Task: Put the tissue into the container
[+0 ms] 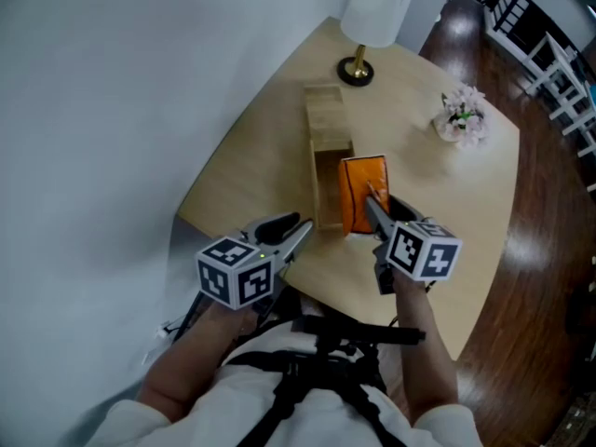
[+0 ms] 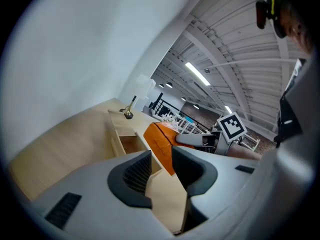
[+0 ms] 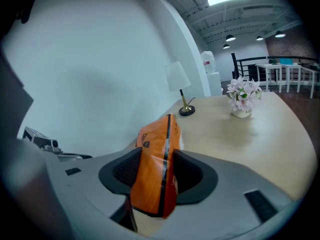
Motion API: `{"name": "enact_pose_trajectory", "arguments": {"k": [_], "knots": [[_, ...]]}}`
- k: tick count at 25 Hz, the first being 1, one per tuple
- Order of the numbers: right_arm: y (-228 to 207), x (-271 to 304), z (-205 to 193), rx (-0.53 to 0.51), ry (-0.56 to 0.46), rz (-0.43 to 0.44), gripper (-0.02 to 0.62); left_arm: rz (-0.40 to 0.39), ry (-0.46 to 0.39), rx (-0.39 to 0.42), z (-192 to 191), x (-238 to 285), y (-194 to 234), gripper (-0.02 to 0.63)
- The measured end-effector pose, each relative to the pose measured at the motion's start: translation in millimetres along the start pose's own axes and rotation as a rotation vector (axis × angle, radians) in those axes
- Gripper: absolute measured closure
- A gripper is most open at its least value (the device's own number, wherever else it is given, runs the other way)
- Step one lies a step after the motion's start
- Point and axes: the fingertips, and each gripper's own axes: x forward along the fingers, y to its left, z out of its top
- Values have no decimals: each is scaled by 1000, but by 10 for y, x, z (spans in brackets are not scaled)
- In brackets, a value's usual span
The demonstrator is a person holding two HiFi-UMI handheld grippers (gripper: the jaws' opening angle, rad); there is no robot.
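Closest to the person, left tool (image 1: 291, 234) hovers over the counter (image 1: 270, 152) edge, jaws apart and empty, probably ready to steady things. Just beyond, right tool (image 1: 372, 199) clamps the orange tissue pack (image 1: 361, 189) upright, its length protruding ahead, just beside the wooden container (image 1: 326, 119) opening, seemingly for lowering in

This was a large open hall of the loft or studio kind, with a homely corner set up in it. Across the top of the left gripper view ran a high ceiling (image 2: 235, 39) of bare white beams, hung with long strip lights (image 2: 196, 70). At the upper right of the right gripper view, a dark brick-coloured wall (image 3: 294, 44) rose over white tables (image 3: 290, 70). In the head view a pale wooden table (image 1: 251, 166) stood against a plain white wall (image 1: 112, 110) on a dark plank floor (image 1: 549, 250). It bore a shaded lamp (image 1: 371, 12) and a small vase of flowers (image 1: 461, 115), with spare chairs (image 1: 559, 77) at the upper right.
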Motion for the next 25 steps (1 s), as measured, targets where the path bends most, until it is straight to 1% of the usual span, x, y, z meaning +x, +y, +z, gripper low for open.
{"name": "enact_pose_trajectory", "arguments": {"k": [8, 13, 25], "knots": [[-45, 340, -39, -8, 40, -4, 403, 3, 5, -2, 57, 118, 140, 476], [9, 384, -8, -12, 46, -6, 403, 5, 6, -4, 91, 162, 161, 476], [-27, 677, -67, -14, 54, -8, 407, -14, 45, -21, -28, 328, 208, 476]]}}
